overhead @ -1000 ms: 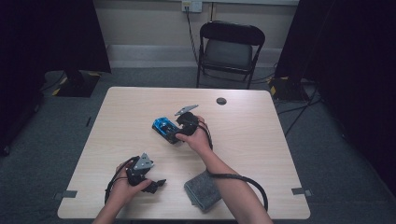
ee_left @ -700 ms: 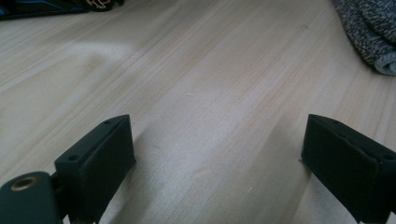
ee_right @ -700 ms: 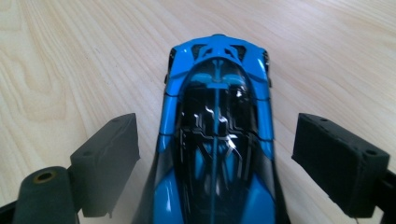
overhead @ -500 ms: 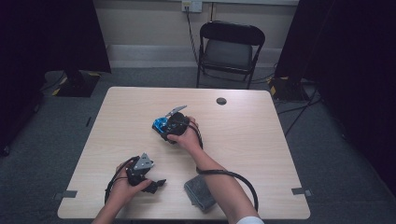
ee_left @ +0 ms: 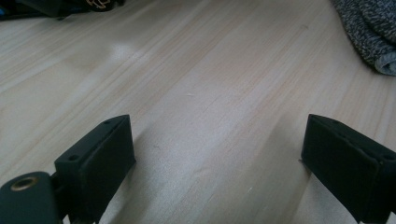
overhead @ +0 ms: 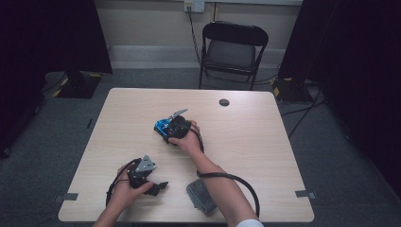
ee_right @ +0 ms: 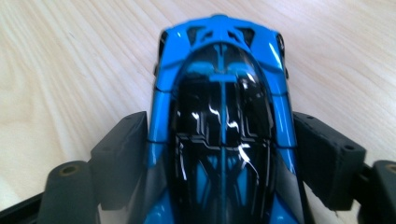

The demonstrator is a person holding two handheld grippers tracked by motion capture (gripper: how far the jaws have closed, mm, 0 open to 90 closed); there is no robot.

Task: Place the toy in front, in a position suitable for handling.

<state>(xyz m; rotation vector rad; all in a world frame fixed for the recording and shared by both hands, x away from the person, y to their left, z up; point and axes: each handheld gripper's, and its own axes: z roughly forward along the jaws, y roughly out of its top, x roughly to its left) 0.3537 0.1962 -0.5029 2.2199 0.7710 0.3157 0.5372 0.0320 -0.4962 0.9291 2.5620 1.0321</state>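
Blue toy car (overhead: 163,126) sits mid-table (overhead: 265,142) under the right gripper (overhead: 176,130); the left gripper (overhead: 158,185) rests near a grey cloth (overhead: 199,196). Left gripper view: jaws wide apart over bare wood. Right gripper view: jaws, just closing, hug the car's (ee_right: 223,116) flanks.

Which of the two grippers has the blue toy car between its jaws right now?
The right gripper: its jaws have been closing on both sides of the blue toy car. The left gripper frames bare table.
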